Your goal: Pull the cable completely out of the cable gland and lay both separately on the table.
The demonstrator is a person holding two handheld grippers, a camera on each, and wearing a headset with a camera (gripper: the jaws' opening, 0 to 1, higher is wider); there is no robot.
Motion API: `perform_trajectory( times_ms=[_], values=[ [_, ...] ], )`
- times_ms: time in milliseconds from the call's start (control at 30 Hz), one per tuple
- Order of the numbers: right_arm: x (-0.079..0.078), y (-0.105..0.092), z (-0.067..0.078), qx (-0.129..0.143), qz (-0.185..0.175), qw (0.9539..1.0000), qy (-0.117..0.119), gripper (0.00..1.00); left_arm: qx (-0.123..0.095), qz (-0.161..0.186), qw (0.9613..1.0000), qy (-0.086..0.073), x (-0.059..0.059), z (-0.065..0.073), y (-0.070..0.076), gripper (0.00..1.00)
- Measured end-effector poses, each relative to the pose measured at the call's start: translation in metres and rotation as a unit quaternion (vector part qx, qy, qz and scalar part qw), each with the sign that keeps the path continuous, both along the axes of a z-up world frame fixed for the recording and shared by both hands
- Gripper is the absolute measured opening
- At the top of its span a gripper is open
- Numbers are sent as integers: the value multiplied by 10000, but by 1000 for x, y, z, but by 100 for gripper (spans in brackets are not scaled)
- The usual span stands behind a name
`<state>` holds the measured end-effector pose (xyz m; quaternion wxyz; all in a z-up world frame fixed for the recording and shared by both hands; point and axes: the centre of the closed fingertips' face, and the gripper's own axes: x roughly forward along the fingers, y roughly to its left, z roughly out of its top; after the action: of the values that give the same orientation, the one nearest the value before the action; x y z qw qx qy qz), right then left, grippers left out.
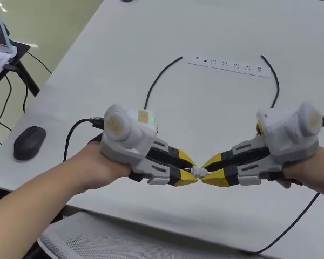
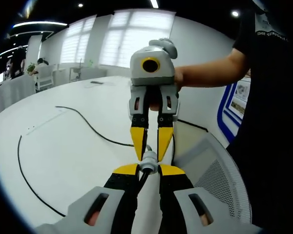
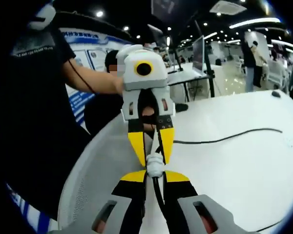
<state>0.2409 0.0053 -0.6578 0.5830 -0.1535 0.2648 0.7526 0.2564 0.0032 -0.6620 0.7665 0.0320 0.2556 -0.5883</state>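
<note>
Gland (image 1: pixel 198 172) — gripped between left tongs (image 2: pixel 149 169), right tongs (image 3: pixel 155 175)

Bare table (image 1: pixel 216 124) lies open mid-way, ringed by a black cable (image 1: pixel 156 81), far power strip (image 1: pixel 229 65) and left-hand mouse (image 1: pixel 29 142).

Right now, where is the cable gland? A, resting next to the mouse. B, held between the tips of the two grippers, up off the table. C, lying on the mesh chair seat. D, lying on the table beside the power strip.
B: the cable gland sits where the tips of the left gripper and the right gripper meet, raised off the table.
</note>
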Motion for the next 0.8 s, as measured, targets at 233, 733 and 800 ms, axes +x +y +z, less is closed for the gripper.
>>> perform_trajectory(
  times_ms=[233, 733, 800],
  values=[
    [1, 1, -1, -154, 119, 9871, -1591, 7, -188, 160, 9993, 280, 0, 2, -1, 15],
    [4, 3, -7, -394, -21, 9512, -3062, 8, -313, 302, 9975, 551, -3, 2, -1, 15],
    [4, 2, -8, -414, -14, 9514, -3051, 8, -283, 289, 9979, 501, -4, 1, -2, 15]
  ],
)
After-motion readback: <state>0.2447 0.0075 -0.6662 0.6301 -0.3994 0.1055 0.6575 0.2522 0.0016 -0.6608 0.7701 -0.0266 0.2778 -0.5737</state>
